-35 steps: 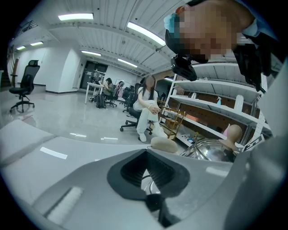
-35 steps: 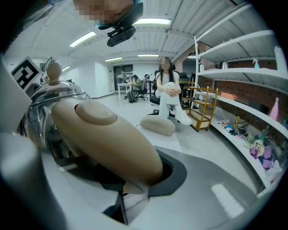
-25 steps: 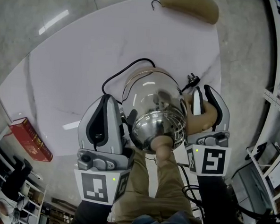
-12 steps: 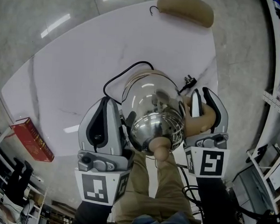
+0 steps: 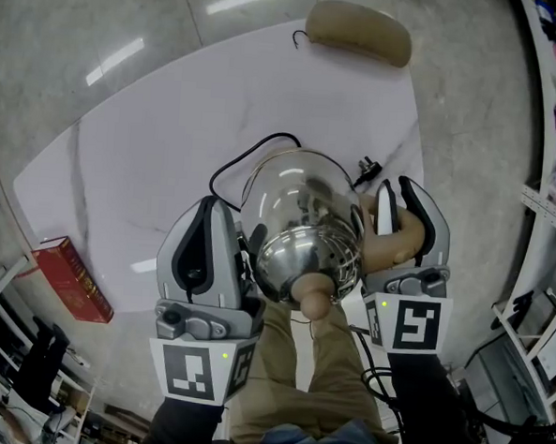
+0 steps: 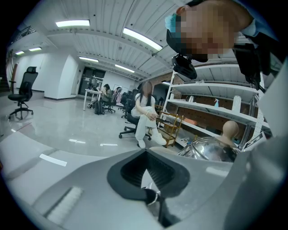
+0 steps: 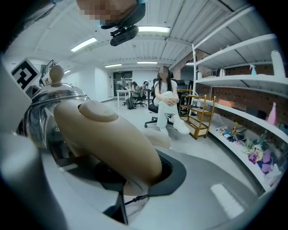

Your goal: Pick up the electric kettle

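Steel electric kettle (image 5: 302,218) held clear above white table (image 5: 161,134), head view. Left gripper view: left gripper (image 6: 146,152) pinched together, empty, kettle alongside. Right gripper view: right gripper (image 7: 135,177) clenched on tan handle (image 7: 103,130). Lift prob. in hand; nxt: keep it steady & level.

The electric kettle (image 5: 305,237) is mirror-bright silver, its handle (image 5: 390,237) and knob (image 5: 313,298) tan, its cord (image 5: 269,137) black. The table (image 5: 171,135) is white with faint grey veins. The left gripper (image 5: 220,213) and right gripper (image 5: 403,198) are grey with black pads (image 6: 130,173); their cubes (image 5: 194,371) carry black-and-white square markers.
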Demonstrator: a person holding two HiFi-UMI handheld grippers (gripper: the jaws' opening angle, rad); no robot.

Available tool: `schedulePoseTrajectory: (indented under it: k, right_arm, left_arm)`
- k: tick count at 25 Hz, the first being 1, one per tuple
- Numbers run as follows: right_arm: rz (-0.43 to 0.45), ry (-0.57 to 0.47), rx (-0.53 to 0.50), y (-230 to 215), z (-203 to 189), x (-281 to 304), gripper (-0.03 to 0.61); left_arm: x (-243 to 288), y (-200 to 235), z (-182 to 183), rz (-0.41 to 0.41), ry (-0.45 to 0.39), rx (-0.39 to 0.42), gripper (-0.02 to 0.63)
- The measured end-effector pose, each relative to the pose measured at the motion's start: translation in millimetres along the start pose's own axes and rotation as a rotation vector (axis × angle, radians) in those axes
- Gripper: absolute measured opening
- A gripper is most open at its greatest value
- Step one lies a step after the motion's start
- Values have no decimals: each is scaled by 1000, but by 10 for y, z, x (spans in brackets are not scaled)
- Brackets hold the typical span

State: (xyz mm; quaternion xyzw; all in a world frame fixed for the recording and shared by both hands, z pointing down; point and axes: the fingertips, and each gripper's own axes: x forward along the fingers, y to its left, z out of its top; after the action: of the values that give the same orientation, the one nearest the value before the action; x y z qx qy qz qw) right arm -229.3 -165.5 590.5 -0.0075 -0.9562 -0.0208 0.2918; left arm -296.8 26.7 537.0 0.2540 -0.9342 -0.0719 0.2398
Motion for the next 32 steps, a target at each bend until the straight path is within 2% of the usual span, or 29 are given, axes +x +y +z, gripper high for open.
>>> schedulePoseTrajectory:
  k: [22, 32]
  right_arm:
    - [-19, -99, 4, -207, 602, -305, 97]
    - [-35, -156, 4, -250, 911, -625, 95]
  left_arm:
    - [-168, -296, 638, 5, -89, 44, 0]
    - [-426, -467, 948, 11, -135, 64, 0]
